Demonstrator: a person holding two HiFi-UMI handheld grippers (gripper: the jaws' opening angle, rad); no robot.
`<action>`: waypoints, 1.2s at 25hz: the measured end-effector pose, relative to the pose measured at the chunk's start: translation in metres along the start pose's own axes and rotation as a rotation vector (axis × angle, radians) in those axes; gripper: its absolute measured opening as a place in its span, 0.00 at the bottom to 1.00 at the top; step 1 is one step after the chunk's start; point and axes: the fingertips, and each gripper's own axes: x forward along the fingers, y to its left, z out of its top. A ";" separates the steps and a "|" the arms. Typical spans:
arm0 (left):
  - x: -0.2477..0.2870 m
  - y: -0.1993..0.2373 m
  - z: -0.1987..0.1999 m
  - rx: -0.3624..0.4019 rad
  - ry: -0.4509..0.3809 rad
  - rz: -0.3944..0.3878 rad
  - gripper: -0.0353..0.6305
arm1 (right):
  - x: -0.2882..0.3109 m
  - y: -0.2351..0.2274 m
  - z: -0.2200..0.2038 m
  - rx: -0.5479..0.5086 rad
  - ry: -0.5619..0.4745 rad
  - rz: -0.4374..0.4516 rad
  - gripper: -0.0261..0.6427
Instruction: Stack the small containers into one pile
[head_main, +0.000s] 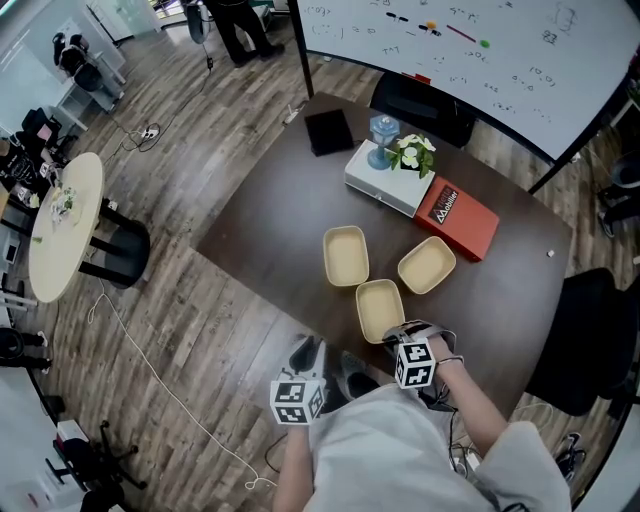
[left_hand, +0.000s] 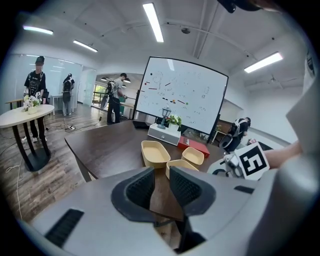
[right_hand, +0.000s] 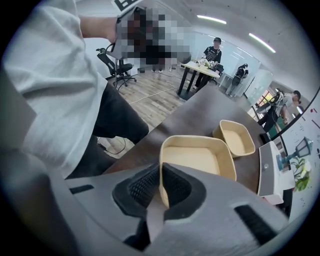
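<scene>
Three small beige containers sit open side up on the dark table: one at the left, one at the right, one nearest me. My right gripper is shut on the near wall of the nearest container, with the thin rim pinched between its ribbed pads. The left container lies just beyond it. My left gripper hovers off the table's near edge, its jaws a little apart with nothing between them. Its marker cube shows low in the head view.
A white box carrying a plant and a blue lamp stands at the back, beside a red book and a black pad. A whiteboard stands behind the table, a black chair to the right, a round white table far left.
</scene>
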 end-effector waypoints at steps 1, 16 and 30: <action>0.000 0.000 0.000 0.002 0.000 -0.001 0.18 | -0.002 -0.001 0.001 0.003 0.001 -0.007 0.07; 0.009 -0.012 0.009 0.030 -0.007 -0.063 0.18 | -0.041 -0.014 0.006 0.015 0.016 -0.134 0.07; 0.003 -0.003 0.019 0.036 -0.032 -0.061 0.17 | -0.062 -0.066 0.014 0.005 0.008 -0.252 0.07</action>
